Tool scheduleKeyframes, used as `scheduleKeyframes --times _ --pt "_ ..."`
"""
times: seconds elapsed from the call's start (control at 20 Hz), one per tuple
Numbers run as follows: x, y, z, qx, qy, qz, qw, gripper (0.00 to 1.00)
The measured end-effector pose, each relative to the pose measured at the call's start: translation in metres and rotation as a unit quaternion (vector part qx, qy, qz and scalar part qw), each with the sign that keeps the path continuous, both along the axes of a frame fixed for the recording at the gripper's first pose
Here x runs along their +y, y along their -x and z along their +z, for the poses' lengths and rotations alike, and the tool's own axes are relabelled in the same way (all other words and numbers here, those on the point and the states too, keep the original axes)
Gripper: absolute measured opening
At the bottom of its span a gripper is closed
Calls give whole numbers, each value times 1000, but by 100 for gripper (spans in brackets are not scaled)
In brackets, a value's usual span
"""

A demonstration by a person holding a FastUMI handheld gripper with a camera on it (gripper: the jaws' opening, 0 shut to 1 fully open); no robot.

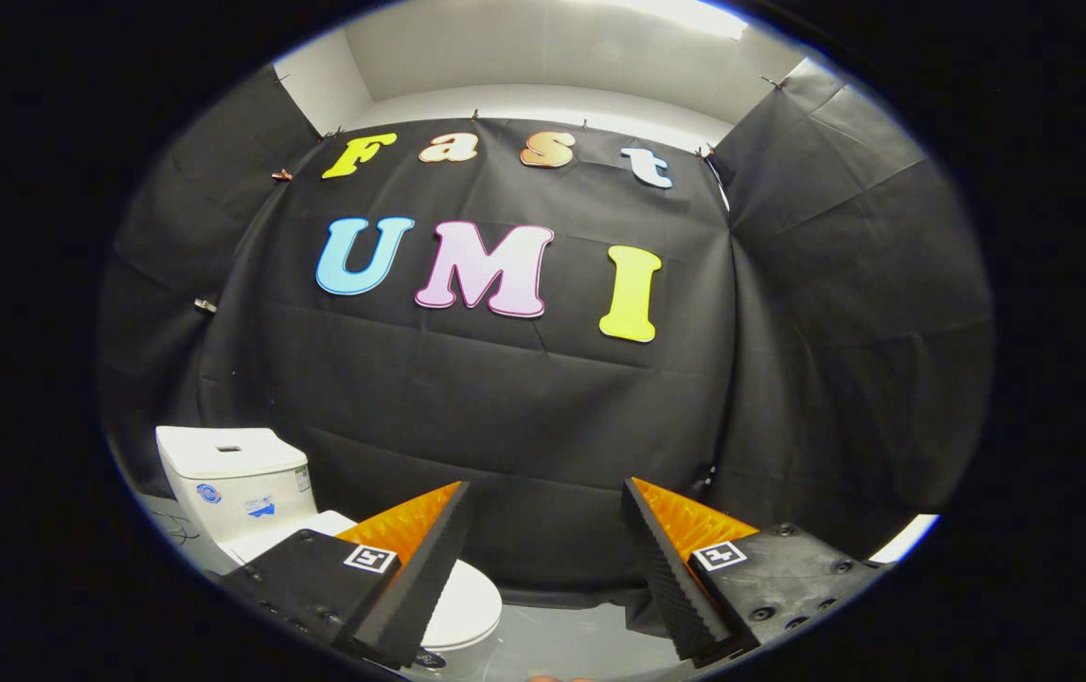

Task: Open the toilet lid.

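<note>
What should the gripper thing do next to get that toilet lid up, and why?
Probably swing left and down toward the toilet lid. The hand-held gripper is open and holds nothing, aimed at the black cloth wall, while the lid lies shut behind its left finger, in front of the tank.

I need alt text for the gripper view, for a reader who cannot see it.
The open, empty hand-held gripper points at a black cloth wall. A white toilet with its lid down stands off to the left, partly behind the left finger.
</note>
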State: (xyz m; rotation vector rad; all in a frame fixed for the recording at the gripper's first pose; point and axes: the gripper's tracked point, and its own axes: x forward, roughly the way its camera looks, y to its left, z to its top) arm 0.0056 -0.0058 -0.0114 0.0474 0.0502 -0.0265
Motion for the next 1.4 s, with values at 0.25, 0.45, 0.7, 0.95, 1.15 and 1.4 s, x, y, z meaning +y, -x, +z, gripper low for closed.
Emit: scheduleKeyframes --times 0.25,0.45,0.7,0.95,1.15,1.4 --pt "9 -3 -25 51 -45 11 998 97" --pt "19 -16 -41 82 -72 -5 994 98" --pt "45 -20 -97 176 -145 -44 973 98" --pt "54 -17 -142 220 -212 -101 947 98" --pt "53 -10 -166 237 -249 -107 933 98" --pt "58 2 -215 281 -294 -118 906 99"
